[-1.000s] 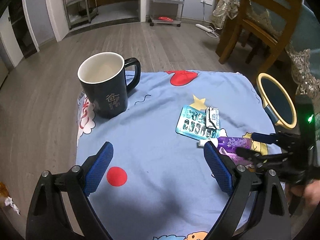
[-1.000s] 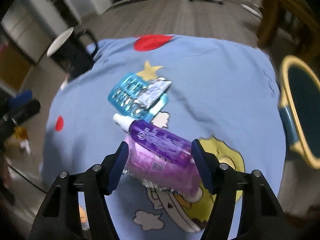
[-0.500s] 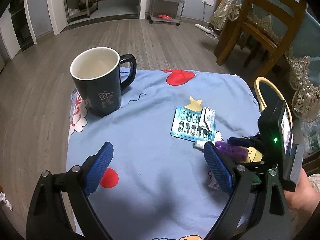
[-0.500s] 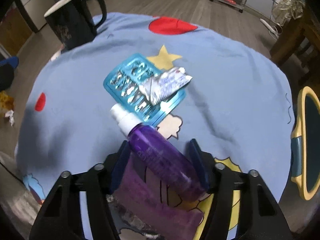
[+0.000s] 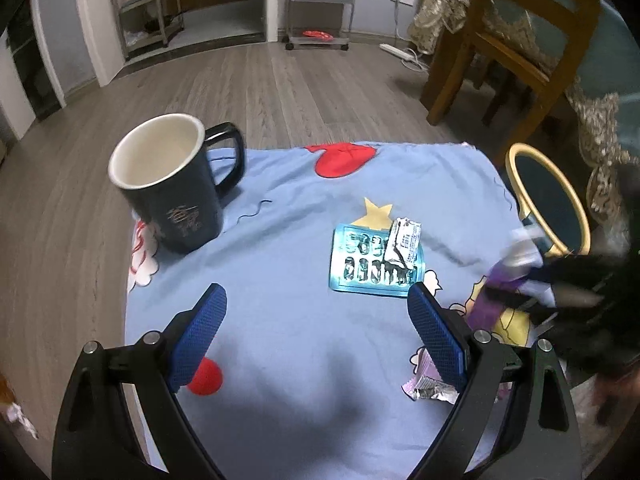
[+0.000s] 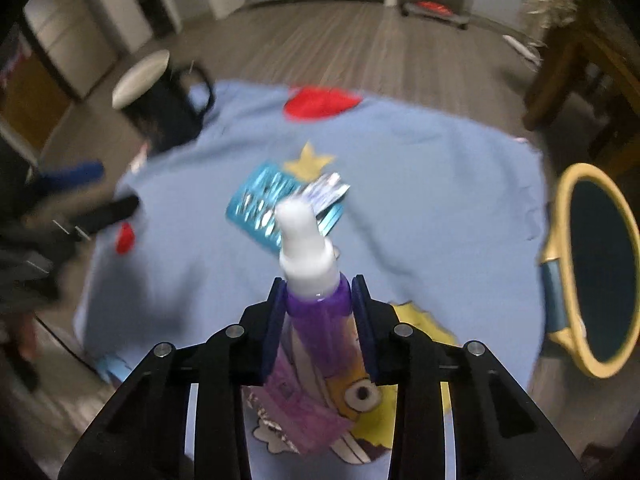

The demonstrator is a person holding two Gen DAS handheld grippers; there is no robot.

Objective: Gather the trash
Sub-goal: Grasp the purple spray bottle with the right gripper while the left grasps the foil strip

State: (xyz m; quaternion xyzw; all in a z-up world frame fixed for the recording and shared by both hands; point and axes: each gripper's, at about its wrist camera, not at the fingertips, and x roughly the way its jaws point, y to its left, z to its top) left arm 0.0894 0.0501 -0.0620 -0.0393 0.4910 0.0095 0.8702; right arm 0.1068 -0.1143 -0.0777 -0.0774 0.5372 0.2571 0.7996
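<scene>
My right gripper (image 6: 318,300) is shut on a purple bottle (image 6: 316,312) with a white cap and holds it above the blue cloth; it also shows blurred in the left wrist view (image 5: 504,284). A purple wrapper (image 6: 298,408) lies on the cloth under it, also seen in the left wrist view (image 5: 430,384). A blue blister pack (image 5: 374,266) with a silver wrapper (image 5: 402,242) on it lies mid-table. My left gripper (image 5: 316,336) is open and empty above the cloth's near side.
A dark mug (image 5: 172,188) stands at the cloth's far left. A yellow-rimmed bin (image 5: 548,196) stands off the table's right edge, also in the right wrist view (image 6: 596,268). A wooden chair (image 5: 516,40) stands behind it.
My right gripper closed on the purple bottle and lifted it off the cloth, tilting it upward. The purple wrapper stayed on the cloth. My left gripper stayed open, moving little.
</scene>
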